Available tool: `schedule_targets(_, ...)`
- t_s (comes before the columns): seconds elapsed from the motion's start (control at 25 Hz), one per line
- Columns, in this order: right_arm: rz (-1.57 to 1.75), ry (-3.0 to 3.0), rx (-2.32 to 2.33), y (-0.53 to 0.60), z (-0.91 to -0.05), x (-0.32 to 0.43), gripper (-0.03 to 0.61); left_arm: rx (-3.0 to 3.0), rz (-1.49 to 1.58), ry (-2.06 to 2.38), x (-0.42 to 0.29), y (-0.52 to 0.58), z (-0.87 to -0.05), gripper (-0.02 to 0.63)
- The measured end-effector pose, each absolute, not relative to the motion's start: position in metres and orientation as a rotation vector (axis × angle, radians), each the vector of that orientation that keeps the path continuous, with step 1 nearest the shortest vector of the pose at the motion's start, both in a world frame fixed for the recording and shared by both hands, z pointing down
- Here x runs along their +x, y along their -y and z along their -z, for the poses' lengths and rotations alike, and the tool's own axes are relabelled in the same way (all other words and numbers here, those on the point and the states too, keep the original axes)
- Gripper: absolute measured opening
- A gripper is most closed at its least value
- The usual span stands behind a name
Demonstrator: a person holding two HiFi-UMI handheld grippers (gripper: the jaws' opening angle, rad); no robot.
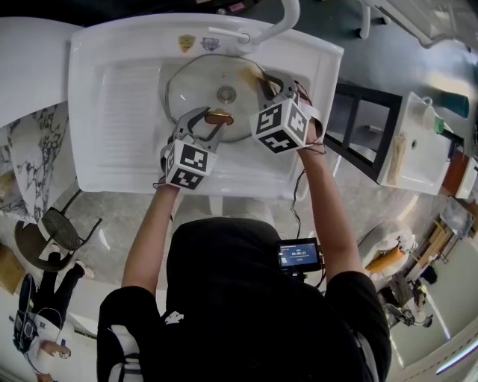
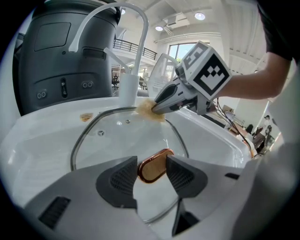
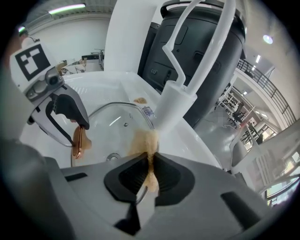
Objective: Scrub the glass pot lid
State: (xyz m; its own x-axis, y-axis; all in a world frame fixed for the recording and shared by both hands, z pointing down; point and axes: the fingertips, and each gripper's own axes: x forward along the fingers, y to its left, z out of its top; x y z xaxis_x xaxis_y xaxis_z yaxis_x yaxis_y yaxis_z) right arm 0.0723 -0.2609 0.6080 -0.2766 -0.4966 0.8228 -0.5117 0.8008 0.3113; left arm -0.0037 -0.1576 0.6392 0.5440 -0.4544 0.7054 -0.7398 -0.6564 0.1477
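The round glass pot lid [image 1: 196,83] lies in the basin of a white sink [image 1: 112,89]. My left gripper [image 1: 211,124] is shut on the lid's copper handle [image 1: 219,118], which sits between the jaws in the left gripper view [image 2: 152,166]. My right gripper [image 1: 267,83] is shut on a tan scrub pad [image 3: 146,145], and the pad [image 2: 147,108] presses on the lid's far right rim. The left gripper [image 3: 61,108] with the handle [image 3: 78,140] also shows in the right gripper view, over the lid [image 3: 117,123].
A white faucet [image 1: 280,22] arches over the basin's back edge, close to my right gripper. The sink's ribbed drainboard [image 1: 127,112] lies to the left. A marble counter [image 1: 30,149] stands further left, and a black frame [image 1: 366,127] and another white sink [image 1: 418,142] to the right.
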Motion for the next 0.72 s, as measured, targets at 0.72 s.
schedule_targets(0.72,0.031,1.957,0.700,0.248,-0.610,0.046,0.020,2.351,-0.898,0.980,-0.003,0.157,-0.639,0.184)
